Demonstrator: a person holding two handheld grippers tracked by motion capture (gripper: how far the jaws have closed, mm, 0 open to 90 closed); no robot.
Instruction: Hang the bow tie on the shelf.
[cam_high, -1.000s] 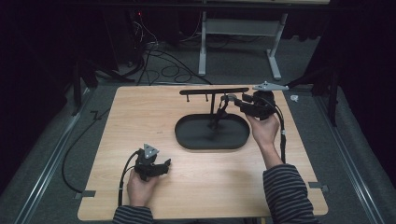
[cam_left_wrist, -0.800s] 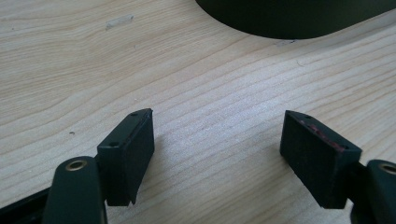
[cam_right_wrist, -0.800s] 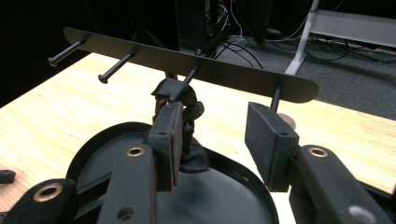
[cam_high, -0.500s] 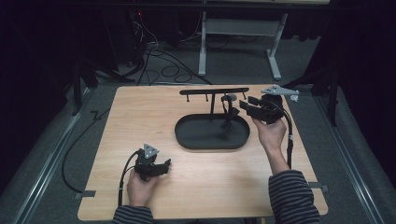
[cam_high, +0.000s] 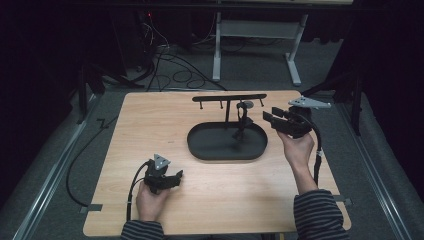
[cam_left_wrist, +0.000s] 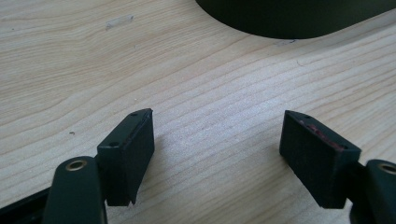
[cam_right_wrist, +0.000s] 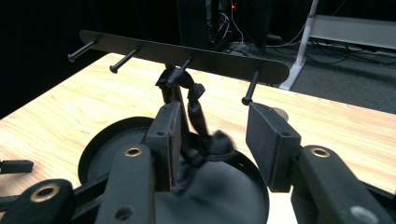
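Left gripper (cam_high: 172, 178) sits at lower left of the high view, jaws apart over bare table (cam_high: 150, 125), nothing between them. At centre, the black stand (cam_high: 227, 142) carries a dark pouch (cam_high: 243, 122) hanging from a peg over its tray. Right gripper (cam_high: 270, 117) hovers just right of the pouch, jaws apart, gripping nothing; open tabletop lies beyond toward the right edge.

A light wood-grain table (cam_high: 150, 125) is seen; at its 12 o'clock, a black tray (cam_high: 205, 147), a black peg rack (cam_high: 229, 97), seemingly black cloth (cam_right_wrist: 205, 140). Sleeves (cam_high: 317, 215) are dark-striped.
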